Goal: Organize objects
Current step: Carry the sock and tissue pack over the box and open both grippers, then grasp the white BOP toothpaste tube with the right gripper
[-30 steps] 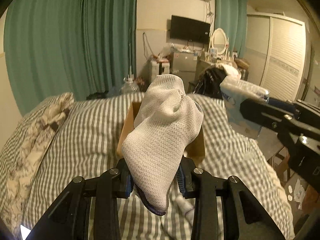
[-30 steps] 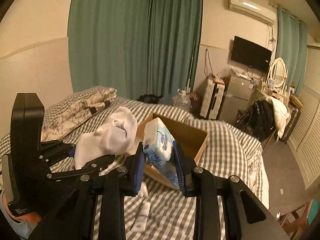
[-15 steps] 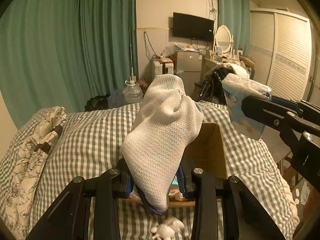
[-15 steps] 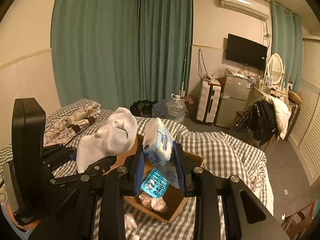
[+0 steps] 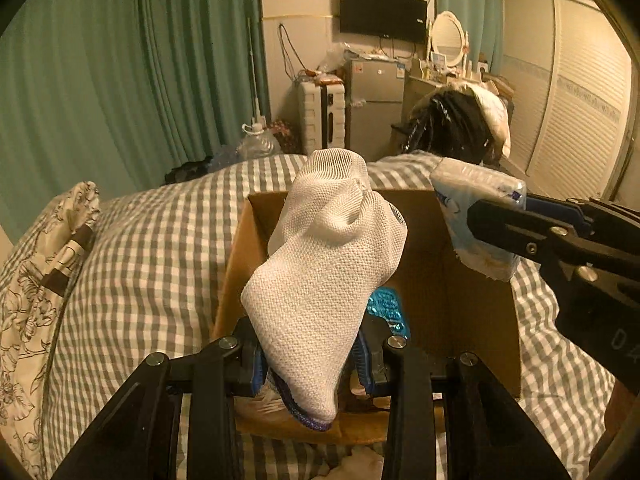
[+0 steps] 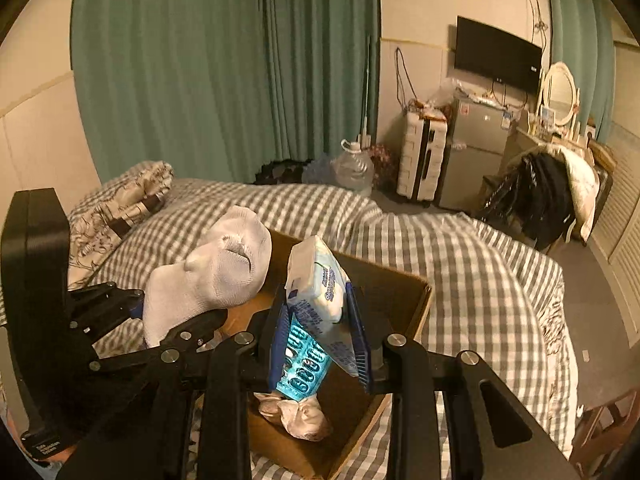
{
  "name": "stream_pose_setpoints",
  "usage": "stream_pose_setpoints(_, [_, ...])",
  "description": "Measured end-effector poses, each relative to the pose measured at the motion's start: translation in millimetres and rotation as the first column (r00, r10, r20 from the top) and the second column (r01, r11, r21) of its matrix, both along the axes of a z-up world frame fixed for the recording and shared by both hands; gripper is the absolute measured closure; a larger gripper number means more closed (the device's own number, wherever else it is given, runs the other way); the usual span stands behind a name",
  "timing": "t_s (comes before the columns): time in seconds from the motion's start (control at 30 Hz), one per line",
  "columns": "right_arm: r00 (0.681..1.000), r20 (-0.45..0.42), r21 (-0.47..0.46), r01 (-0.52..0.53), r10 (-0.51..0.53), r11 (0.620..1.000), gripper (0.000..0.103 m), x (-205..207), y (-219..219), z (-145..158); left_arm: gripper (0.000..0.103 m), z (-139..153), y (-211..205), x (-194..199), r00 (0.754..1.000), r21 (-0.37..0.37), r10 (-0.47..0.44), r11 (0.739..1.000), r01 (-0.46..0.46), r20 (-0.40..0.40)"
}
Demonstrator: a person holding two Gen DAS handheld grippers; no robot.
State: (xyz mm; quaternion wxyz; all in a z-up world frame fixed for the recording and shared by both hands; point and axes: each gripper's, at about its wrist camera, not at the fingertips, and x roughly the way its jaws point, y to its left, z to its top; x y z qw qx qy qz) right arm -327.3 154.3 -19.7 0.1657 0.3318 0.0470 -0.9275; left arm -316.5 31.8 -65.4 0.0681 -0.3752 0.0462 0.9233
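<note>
**A:** So where's the white mesh-knit sock (image 5: 320, 276) at?

**B:** Clamped in the left gripper (image 5: 310, 354), sticking up over the open brown cardboard box (image 5: 460, 300) on the grey-and-white checked bedspread (image 5: 152, 248). The right gripper (image 6: 318, 334) is pinched on a soft white-and-blue plastic tissue pack (image 6: 320, 280), also above the box.

**A:** Can you see inside the box?

**B:** Left wrist view barely, the sock covers most of it; only a corner of a shiny turquoise blister pack (image 5: 386, 306) peeks out. The right wrist view shows that pack better, plus a crumpled beige sock bundle (image 6: 298, 414) at the near end of the box.

**A:** Anything else around?

**B:** Floral pillow (image 5: 36, 280) off to the left, teal curtains (image 6: 224, 68), a white suitcase (image 6: 424, 158) beside a small silver fridge (image 6: 474, 152), and a wall-mounted TV (image 6: 498, 56) above.
</note>
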Motion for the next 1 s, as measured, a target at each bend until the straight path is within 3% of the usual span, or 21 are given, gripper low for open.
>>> stream_pose_setpoints(0.17, [1.000,0.018,-0.020,0.008,-0.008,1.000,0.074,-2,7,-10,0.068,-2,3,1,1.000,-0.001,-0.006,1.000,0.006,0.010])
stream_pose_setpoints(0.27, [1.000,0.007,-0.021,0.025,-0.025,0.999,0.074,2,13,-8,0.058,1,3,4,1.000,0.007,-0.008,1.000,0.008,0.007])
stream_pose_setpoints(0.33, [0.999,-0.013,-0.025,0.040,-0.040,0.999,0.057,5,16,-1,0.040,7,4,9,1.000,0.006,-0.005,1.000,0.005,-0.005])
stream_pose_setpoints(0.37, [0.998,-0.022,-0.030,0.049,-0.050,0.998,0.036,8,19,2,0.033,10,4,11,1.000,0.003,0.000,1.000,0.000,-0.014])
stream_pose_setpoints(0.4, [0.997,-0.038,-0.042,0.062,-0.064,0.997,0.030,11,23,8,0.021,14,3,14,1.000,0.000,0.008,1.000,-0.008,-0.029])
stream_pose_setpoints(0.43, [0.996,-0.050,-0.051,0.066,-0.069,0.996,0.030,17,25,12,0.014,18,2,18,0.999,0.000,0.016,1.000,-0.016,-0.047])
stream_pose_setpoints(0.7, [0.987,-0.128,-0.058,0.091,-0.098,0.994,0.029,71,34,60,0.003,66,-15,64,0.991,0.042,0.053,0.998,-0.048,-0.122])
stream_pose_setpoints(1.0, [0.975,-0.208,-0.012,0.075,-0.076,0.997,0.025,149,25,114,0.000,126,-35,136,0.968,0.056,0.073,0.997,-0.062,-0.238])
